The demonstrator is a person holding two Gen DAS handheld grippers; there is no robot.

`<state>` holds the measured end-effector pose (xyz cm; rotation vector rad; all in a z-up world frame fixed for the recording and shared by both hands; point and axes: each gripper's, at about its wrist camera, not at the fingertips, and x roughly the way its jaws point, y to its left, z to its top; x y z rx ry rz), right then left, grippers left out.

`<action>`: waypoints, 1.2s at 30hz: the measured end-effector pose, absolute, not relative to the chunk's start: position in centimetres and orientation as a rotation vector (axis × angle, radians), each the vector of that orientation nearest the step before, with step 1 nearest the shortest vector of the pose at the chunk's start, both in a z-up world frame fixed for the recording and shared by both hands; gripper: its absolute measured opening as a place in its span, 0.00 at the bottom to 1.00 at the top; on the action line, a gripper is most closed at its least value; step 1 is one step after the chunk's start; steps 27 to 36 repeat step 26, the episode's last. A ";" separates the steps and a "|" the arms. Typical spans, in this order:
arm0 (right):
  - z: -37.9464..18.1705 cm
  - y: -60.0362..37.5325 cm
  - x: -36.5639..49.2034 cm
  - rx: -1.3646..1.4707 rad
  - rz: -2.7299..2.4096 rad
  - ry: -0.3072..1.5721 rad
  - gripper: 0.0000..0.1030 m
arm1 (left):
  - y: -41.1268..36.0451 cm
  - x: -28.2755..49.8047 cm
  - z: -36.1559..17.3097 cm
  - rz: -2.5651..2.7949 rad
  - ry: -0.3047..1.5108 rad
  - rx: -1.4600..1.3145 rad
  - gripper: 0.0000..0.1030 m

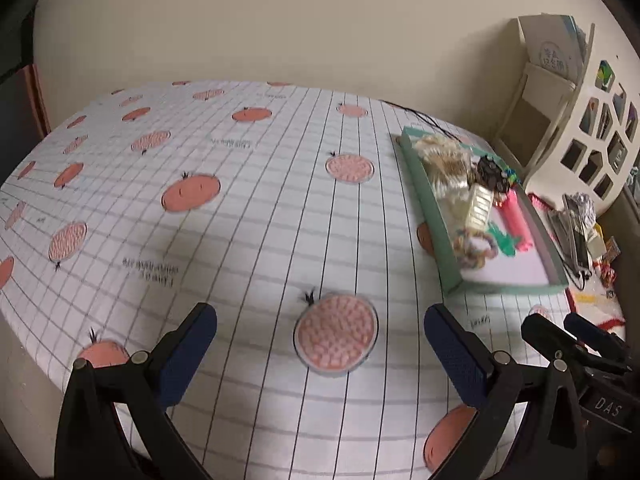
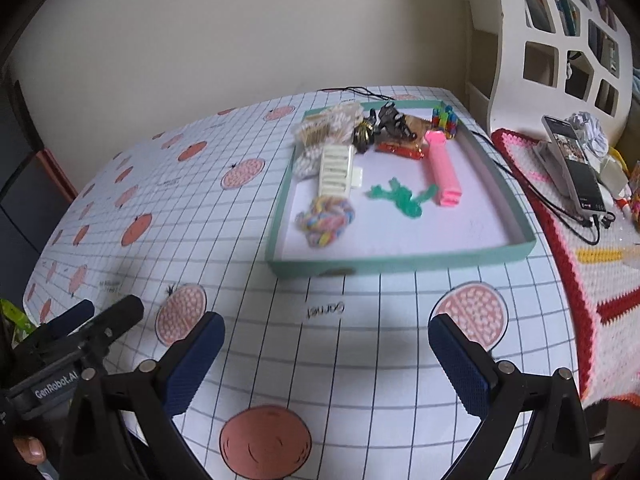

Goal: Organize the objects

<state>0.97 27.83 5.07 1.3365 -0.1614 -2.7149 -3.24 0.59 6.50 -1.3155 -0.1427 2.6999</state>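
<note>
A shallow green tray (image 2: 400, 262) (image 1: 430, 204) lies on the gridded tablecloth and holds a braided rope toy (image 2: 325, 221) (image 1: 474, 246), a green rubbery figure (image 2: 402, 197), a pink dispenser (image 2: 442, 168) (image 1: 518, 220), a white ridged case (image 2: 335, 171), bagged swabs (image 2: 326, 124), a black toy (image 2: 390, 120) and colourful blocks (image 2: 445, 119). My right gripper (image 2: 326, 338) hovers open in front of the tray with nothing between its fingers. My left gripper (image 1: 320, 330) is open and empty over the cloth, left of the tray. Each view catches the other gripper at its edge.
The cloth (image 1: 248, 216) carries a pomegranate print. Right of the tray lies a crocheted red-and-white mat (image 2: 592, 240) with a phone on a stand (image 2: 572, 164), cables and small clutter. A white cut-out shelf (image 2: 560, 40) stands at the back right against the wall.
</note>
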 end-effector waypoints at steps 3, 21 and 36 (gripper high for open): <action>4.3 27.7 1.8 1.343 -2.715 -0.151 1.00 | 0.5 -2.2 5.5 2.681 -0.141 -1.334 1.00; 1.5 27.1 3.7 1.388 -2.710 -0.110 1.00 | 0.4 -0.4 2.3 2.674 -0.108 -1.393 1.00; 1.3 27.0 3.6 1.393 -2.708 -0.108 1.00 | 0.2 -0.3 2.4 2.698 -0.105 -1.379 1.00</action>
